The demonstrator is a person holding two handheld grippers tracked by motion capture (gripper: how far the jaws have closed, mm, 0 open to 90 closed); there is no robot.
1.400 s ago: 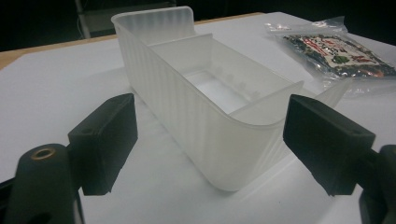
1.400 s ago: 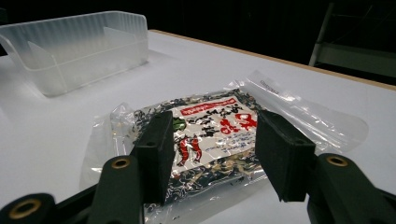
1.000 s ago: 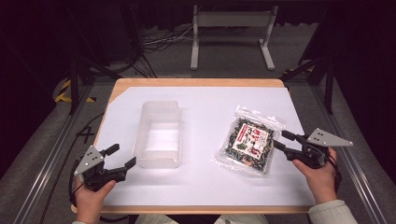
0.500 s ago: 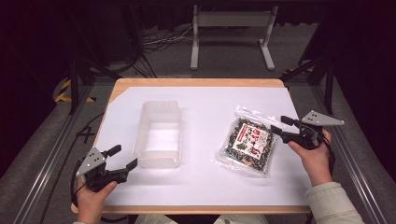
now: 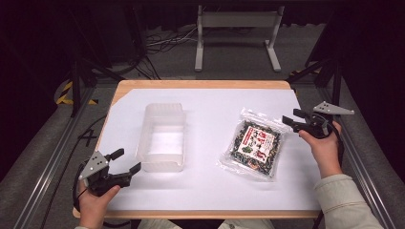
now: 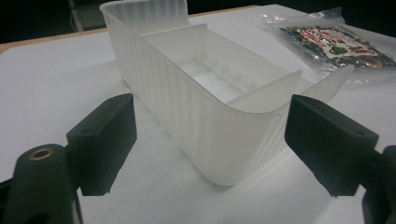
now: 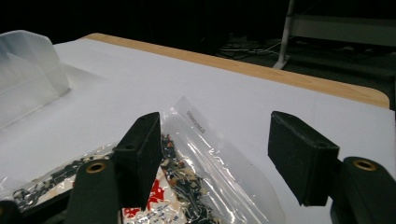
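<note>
Right tongs (image 5: 289,117) have travelled from the near right corner of the packet (image 5: 253,149) up along its right edge toward its far corner. Their jaws have just been opening; nothing gripped between them.

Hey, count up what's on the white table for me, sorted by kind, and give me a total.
Clear plastic bins: 1, the bin
Sealed snack bags: 1, the bag
Handheld grippers: 2, the left gripper and the right gripper, both with jaws open
Total: 4
</note>
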